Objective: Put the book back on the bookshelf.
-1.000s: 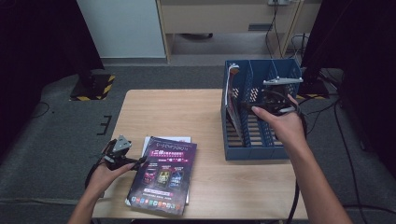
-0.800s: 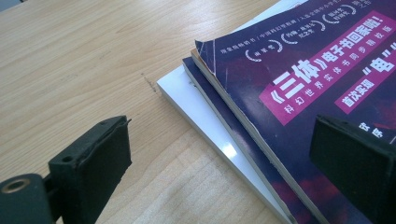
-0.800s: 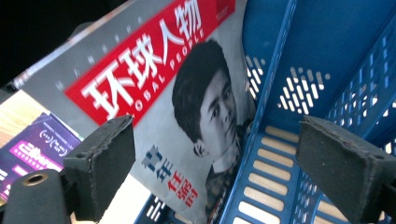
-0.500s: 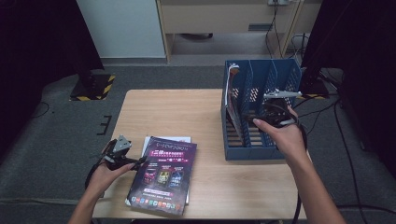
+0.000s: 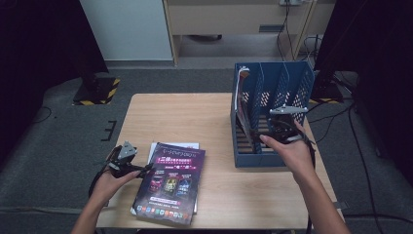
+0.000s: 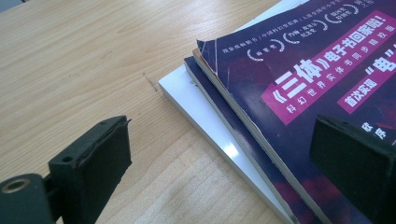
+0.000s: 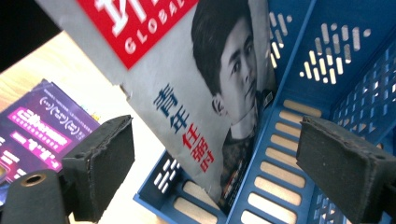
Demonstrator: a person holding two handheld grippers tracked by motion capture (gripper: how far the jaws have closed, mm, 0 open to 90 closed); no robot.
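A purple magazine (image 5: 170, 183) tops a small stack at the table's front left, over a white booklet (image 5: 173, 145). My left gripper (image 5: 143, 168) sits at the stack's left edge, open. Its jaws (image 6: 224, 163) straddle the corner of the purple magazine (image 6: 317, 74) and the white booklet (image 6: 205, 116) without touching them. A blue slotted file rack (image 5: 272, 117) stands at the right. A grey magazine with a red title (image 5: 241, 102) leans in its leftmost slot. My right gripper (image 5: 275, 127) is open in front of the rack, with its jaws (image 7: 219, 168) wide before the grey magazine (image 7: 187, 70).
The wooden table (image 5: 180, 117) is bare between the stack and the rack. The rack's other slots (image 7: 327, 56) hold nothing I can see. Cables trail on the dark floor (image 5: 58, 126) around the table, and a cabinet (image 5: 234, 19) stands behind it.
My right gripper has drawn back from the rack toward the table's near edge. The left gripper and the stack have stayed put.
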